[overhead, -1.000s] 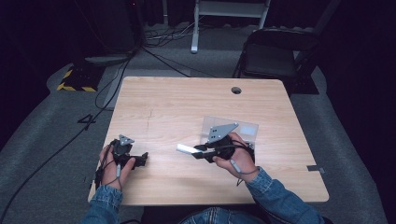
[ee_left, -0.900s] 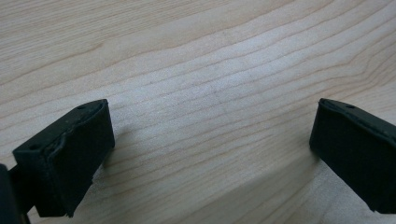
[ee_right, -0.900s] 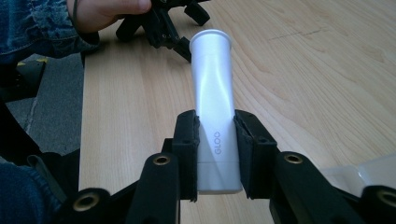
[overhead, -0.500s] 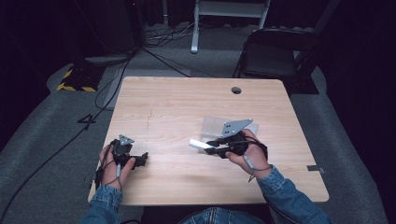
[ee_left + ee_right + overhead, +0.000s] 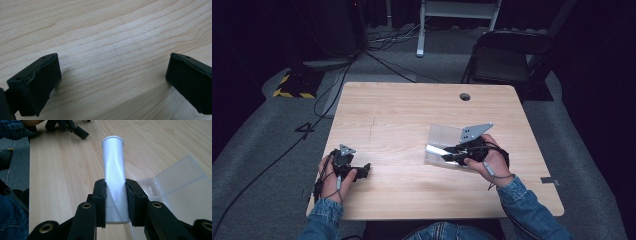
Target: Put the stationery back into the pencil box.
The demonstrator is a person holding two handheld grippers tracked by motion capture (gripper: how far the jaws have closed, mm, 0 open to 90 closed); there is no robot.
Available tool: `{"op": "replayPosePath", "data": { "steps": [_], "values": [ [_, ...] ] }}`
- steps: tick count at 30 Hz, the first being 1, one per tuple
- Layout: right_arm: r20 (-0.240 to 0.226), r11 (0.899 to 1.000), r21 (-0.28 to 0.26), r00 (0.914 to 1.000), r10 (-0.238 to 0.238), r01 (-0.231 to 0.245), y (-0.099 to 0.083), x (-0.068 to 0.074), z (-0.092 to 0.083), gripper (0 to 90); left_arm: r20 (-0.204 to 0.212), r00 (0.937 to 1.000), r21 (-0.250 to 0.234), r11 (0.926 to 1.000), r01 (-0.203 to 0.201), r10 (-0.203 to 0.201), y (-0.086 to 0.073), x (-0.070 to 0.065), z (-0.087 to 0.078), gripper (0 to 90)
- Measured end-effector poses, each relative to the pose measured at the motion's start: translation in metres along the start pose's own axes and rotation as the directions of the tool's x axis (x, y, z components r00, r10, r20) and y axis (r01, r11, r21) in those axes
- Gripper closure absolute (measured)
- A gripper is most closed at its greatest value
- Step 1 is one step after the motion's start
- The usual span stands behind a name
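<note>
My right gripper (image 5: 115, 200) is shut on a silver-white tube (image 5: 114, 177) marked GLOO, which sticks out ahead of the jaws, level above the table. In the high view the tube (image 5: 435, 150) hangs over the near left part of an open clear plastic box (image 5: 444, 136), with the right gripper (image 5: 451, 155) at the table's right. My left gripper (image 5: 366, 171) rests near the front left edge of the table, jaws wide apart with bare wood between the fingers (image 5: 37, 82).
The wooden table (image 5: 402, 110) has a cable hole (image 5: 465, 96) near its far edge. A black folding chair (image 5: 507, 60) stands behind the table on the right. Cables and a yellow-black striped block (image 5: 294, 85) lie on the floor to the left.
The right hand has carried the tube to the right, from left of the clear box to over its near left part. The left hand has stayed in place.
</note>
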State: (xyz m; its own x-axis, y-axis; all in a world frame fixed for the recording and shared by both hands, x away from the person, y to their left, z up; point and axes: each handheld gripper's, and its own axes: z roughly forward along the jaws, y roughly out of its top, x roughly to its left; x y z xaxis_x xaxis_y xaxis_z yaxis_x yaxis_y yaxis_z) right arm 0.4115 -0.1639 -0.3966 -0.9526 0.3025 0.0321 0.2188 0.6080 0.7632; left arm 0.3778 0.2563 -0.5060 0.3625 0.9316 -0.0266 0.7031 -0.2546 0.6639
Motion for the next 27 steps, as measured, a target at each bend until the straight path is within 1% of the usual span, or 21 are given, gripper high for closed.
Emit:
{"op": "replayPosePath", "data": {
  "steps": [2, 9, 13, 17, 20, 23, 27],
  "values": [
    [0.001, 1.0, 0.012, 1.0, 0.008, -0.008, -0.003, -0.003, -0.002, 71.5, 0.0, 1.0, 0.0, 1.0, 0.0, 0.0, 0.0, 0.0, 0.0, 0.2],
    [0.029, 0.999, 0.047, 0.9993, 0.023, -0.024, -0.011, -0.014, -0.008, 71.4, 0.0, 1.0, -0.001, 1.0, -0.002, 0.002, 0.0, 0.0, 0.0, 0.1],
    [0.03, 0.997, 0.075, 0.9994, 0.018, -0.02, -0.016, -0.02, -0.008, 71.4, -0.001, 1.0, -0.001, 1.0, -0.003, 0.003, 0.0, 0.0, 0.0, 0.1],
    [0.041, 0.994, 0.103, 0.9987, 0.029, -0.033, -0.021, -0.026, -0.006, 71.4, -0.001, 1.0, -0.001, 1.0, -0.001, 0.001, 0.0, 0.0, 0.0, 0.1],
    [0.038, 0.992, 0.115, 0.9984, 0.042, -0.046, -0.026, -0.031, -0.002, 71.4, -0.001, 1.0, -0.001, 1.0, -0.003, 0.003, 0.0, 0.0, 0.0, 0.1],
    [0.037, 0.988, 0.144, 0.9978, 0.056, -0.061, -0.031, -0.034, 0.004, 71.4, -0.003, 1.0, -0.002, 1.0, -0.004, 0.004, 0.0, 0.0, 0.0, 0.1],
    [0.041, 0.983, 0.168, 0.997, 0.065, -0.071, -0.035, -0.037, 0.01, 71.4, -0.001, 1.0, -0.001, 1.0, -0.006, 0.006, 0.0, 0.0, 0.0, 0.0]
  ]
}}
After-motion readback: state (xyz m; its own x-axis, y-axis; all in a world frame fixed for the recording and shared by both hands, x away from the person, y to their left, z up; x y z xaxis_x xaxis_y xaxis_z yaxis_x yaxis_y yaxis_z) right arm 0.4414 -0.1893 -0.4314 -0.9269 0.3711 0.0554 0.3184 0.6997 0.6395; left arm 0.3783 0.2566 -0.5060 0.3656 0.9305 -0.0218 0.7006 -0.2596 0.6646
